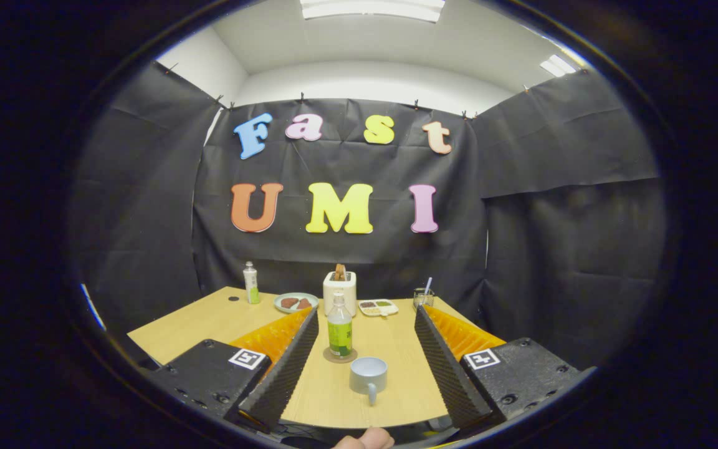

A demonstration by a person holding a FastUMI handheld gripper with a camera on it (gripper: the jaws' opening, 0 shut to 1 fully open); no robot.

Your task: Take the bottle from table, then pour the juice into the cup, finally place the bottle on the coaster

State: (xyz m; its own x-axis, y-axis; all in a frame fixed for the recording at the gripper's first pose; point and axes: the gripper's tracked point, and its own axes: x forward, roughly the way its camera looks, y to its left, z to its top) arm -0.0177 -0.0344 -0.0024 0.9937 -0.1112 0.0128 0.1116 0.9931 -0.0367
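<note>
A clear bottle (339,327) with a green label and a little green juice stands upright on a round brown coaster (339,355) on the wooden table (197,324). Just right of it and nearer to me sits a pale grey cup (369,376), its handle turned toward me. My gripper (365,333) is open, its fingers spread wide on either side of the bottle and cup, touching neither. Both things lie between the fingers, the bottle near their tips.
At the table's back stand a second bottle (250,282), a plate with food (296,302), a white toaster (339,288), a small snack tray (378,307) and a glass with a straw (423,297). A fingertip (371,439) shows below the table's near edge.
</note>
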